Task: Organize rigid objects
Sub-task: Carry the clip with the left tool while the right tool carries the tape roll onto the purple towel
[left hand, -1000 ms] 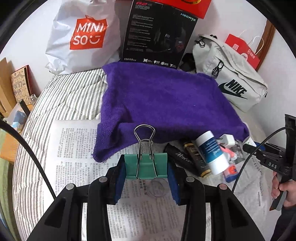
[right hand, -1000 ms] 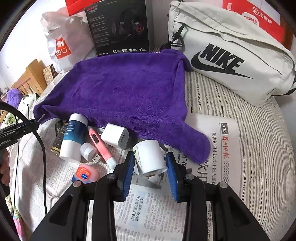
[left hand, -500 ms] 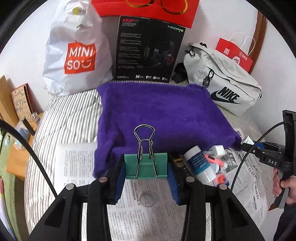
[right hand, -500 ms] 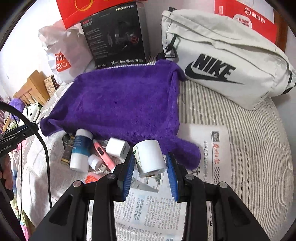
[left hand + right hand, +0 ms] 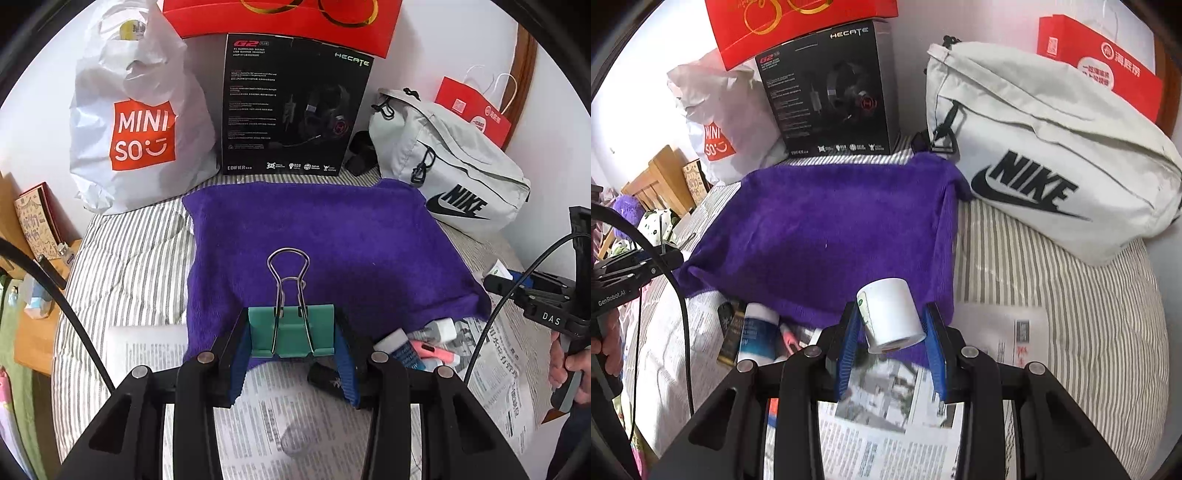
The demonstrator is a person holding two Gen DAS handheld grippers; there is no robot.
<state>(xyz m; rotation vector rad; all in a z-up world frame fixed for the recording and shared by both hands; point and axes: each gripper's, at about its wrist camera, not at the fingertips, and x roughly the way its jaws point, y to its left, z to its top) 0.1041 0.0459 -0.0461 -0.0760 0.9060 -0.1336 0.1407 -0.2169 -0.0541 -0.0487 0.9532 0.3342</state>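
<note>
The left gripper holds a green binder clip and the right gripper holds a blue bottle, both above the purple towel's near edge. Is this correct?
Not quite. The right gripper holds a small white jar, not a blue bottle, as the right wrist view shows. The blue-labelled bottle lies on the newspaper. The rest is right: the left gripper holds the green binder clip by the purple towel.
</note>
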